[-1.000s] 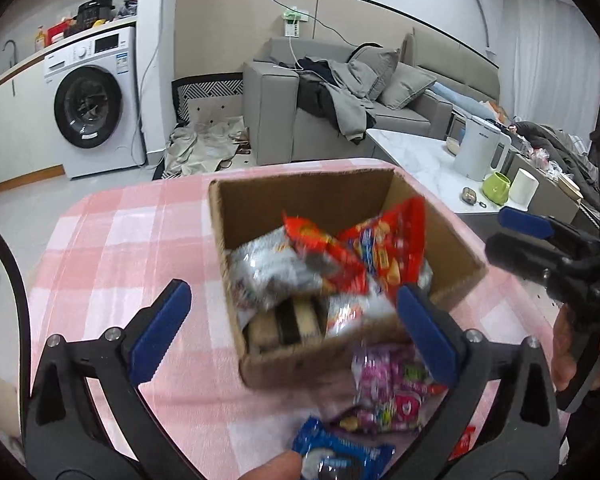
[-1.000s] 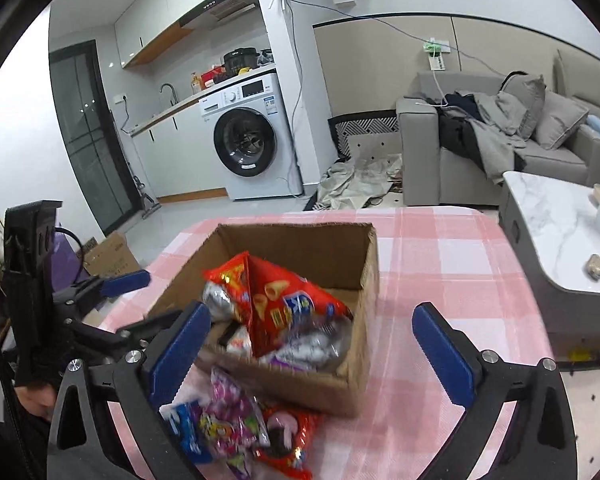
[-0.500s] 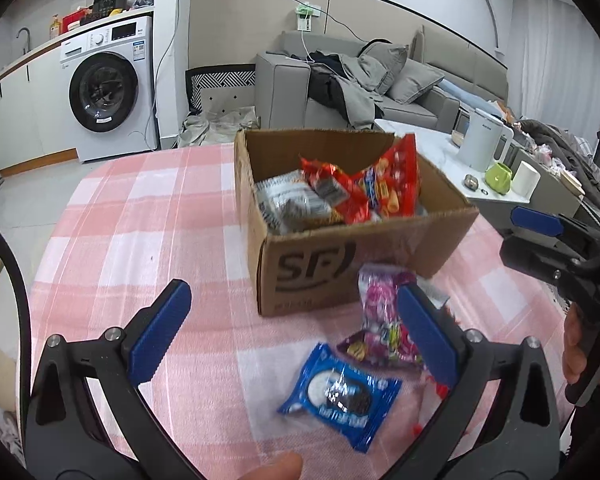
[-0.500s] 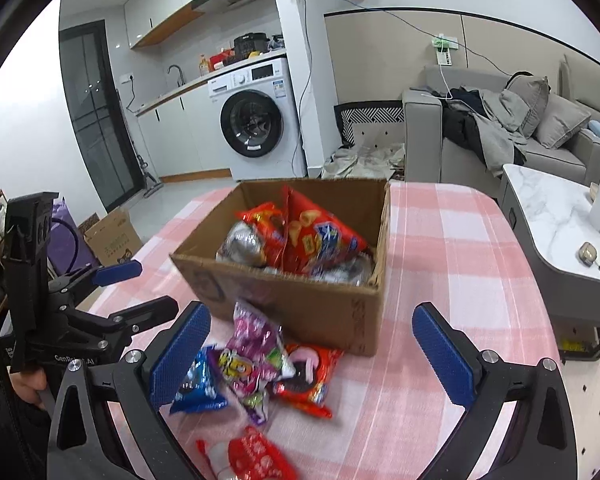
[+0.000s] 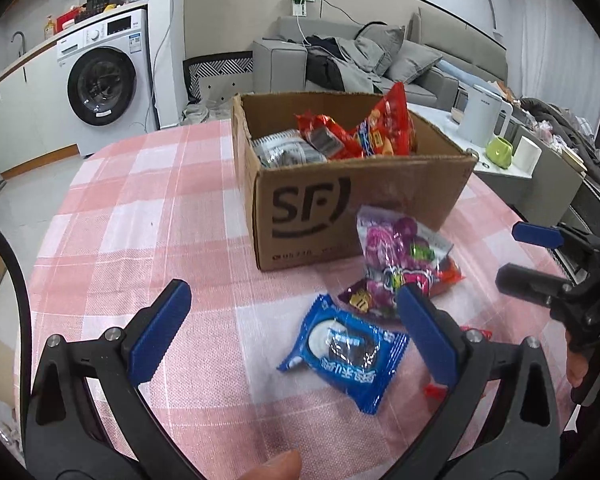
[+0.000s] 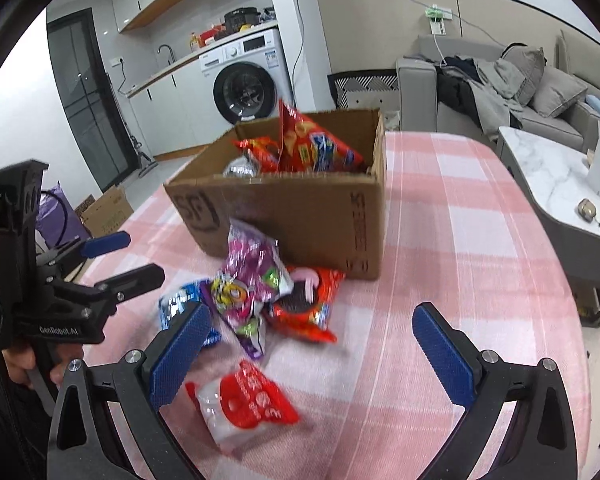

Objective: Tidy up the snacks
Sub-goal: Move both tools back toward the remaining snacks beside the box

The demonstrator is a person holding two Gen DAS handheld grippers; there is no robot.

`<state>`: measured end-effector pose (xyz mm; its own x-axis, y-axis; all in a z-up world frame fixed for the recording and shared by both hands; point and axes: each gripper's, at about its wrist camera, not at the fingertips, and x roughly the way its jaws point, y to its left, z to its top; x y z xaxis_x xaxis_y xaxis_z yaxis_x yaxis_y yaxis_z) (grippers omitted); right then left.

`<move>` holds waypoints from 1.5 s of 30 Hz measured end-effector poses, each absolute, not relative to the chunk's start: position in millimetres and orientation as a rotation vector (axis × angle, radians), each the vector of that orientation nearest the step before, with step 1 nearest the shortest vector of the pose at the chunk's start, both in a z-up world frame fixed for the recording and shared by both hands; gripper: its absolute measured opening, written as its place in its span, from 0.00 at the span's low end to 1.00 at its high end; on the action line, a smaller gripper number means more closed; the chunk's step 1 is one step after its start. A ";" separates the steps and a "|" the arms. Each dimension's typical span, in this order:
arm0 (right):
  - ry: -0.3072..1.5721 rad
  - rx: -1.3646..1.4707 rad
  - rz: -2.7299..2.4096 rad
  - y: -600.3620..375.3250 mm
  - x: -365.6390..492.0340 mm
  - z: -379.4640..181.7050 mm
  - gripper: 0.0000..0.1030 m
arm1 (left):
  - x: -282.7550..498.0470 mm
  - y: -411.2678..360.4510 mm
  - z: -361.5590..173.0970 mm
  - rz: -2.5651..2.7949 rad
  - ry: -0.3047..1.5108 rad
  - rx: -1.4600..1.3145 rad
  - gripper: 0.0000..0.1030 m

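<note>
An open cardboard box (image 5: 340,196) marked SF stands on the pink checked table and holds red and silver snack bags (image 5: 364,128). In front of it lie a blue cookie packet (image 5: 344,354), a pink-purple candy bag (image 5: 396,252) and a red-orange packet (image 6: 312,300). A red-and-white packet (image 6: 244,404) lies nearest in the right wrist view. My left gripper (image 5: 292,334) is open and empty just above the blue packet. My right gripper (image 6: 312,354) is open and empty above the red-and-white packet. The box also shows in the right wrist view (image 6: 300,208).
The pink checked tablecloth (image 5: 140,208) covers a round table whose edge curves close on the left. A marble side table (image 6: 556,176) with a white kettle (image 5: 480,120) and green cup stands to the right. A washing machine (image 5: 104,80) and a grey sofa (image 5: 364,64) are behind.
Both grippers have pulled back from over the box and dropped lower towards the loose packets in front of it. Both have stayed open and empty.
</note>
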<state>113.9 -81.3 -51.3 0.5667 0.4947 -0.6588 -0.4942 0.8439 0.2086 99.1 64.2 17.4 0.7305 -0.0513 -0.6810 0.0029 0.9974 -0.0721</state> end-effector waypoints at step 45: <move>0.936 -0.300 0.725 -31.0 85.7 -113.3 0.99 | 110.1 47.2 -24.1 -0.087 0.876 -0.020 0.99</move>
<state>85.7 -31.0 -113.3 0.3819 0.4335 -0.8162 -0.6814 0.7287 0.0681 110.1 47.2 -24.1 0.6373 -0.0843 -0.7660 0.0680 0.9963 -0.0530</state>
